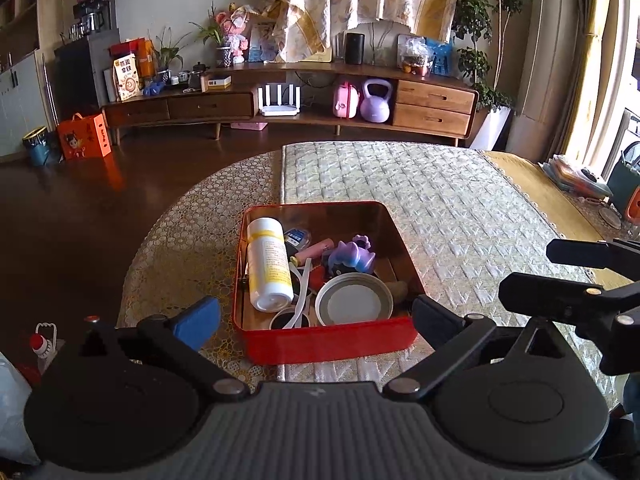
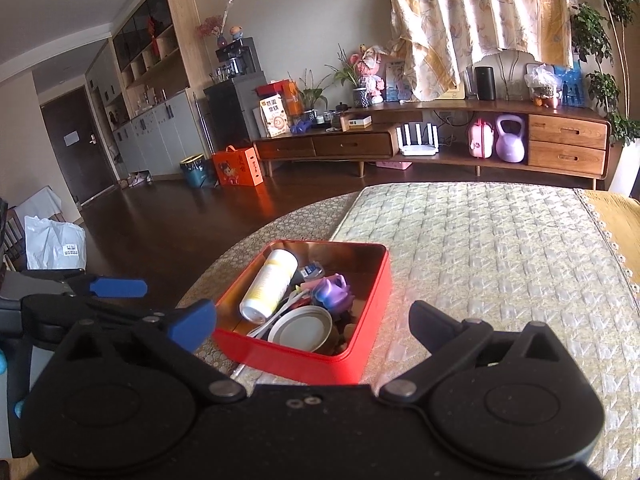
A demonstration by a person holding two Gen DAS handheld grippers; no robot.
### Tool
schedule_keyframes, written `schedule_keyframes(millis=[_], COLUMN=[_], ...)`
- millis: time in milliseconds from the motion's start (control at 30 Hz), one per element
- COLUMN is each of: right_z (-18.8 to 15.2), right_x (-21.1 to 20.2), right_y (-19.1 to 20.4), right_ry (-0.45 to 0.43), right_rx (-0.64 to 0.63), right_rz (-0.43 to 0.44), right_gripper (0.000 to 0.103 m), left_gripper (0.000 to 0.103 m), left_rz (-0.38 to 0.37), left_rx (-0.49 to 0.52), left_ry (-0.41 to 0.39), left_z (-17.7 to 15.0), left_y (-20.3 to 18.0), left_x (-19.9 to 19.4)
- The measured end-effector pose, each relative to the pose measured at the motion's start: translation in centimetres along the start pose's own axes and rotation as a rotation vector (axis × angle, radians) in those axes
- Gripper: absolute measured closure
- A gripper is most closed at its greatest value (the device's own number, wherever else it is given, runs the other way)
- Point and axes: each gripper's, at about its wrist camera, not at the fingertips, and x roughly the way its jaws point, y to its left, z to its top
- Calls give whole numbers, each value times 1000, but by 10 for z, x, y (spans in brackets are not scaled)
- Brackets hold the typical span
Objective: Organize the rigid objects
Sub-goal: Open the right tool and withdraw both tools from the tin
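Red tin box [image 1: 328, 344] full of small things sits on the table, near its left edge.

Both tools hang just in front of the box with their fingers spread wide apart and nothing between them: the left gripper [image 1: 316, 316] and the right gripper [image 2: 312, 320]. The box is square, shiny metal with round corners. Inside lie a smooth white bottle [image 1: 269, 264] with a yellow band, a flat round lid [image 1: 354, 300], a bumpy purple toy [image 1: 354, 256], a pink tube [image 1: 314, 249] and a white spoon [image 1: 302, 292]. The table cloth [image 1: 440, 208] looks quilted and pale.
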Motion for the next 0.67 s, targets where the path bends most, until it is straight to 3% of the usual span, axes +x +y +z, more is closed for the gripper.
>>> schedule_keyframes(millis=[667], right_z=[-13], right_x=[3], right_y=[-13], right_ry=[30], right_rx=[37], right_rz=[-10], right_gripper=[0], left_gripper=[0], left_rz=[-6], left_rx=[34], left_ry=[17], left_z=[-6], left_y=[-14], left_x=[8])
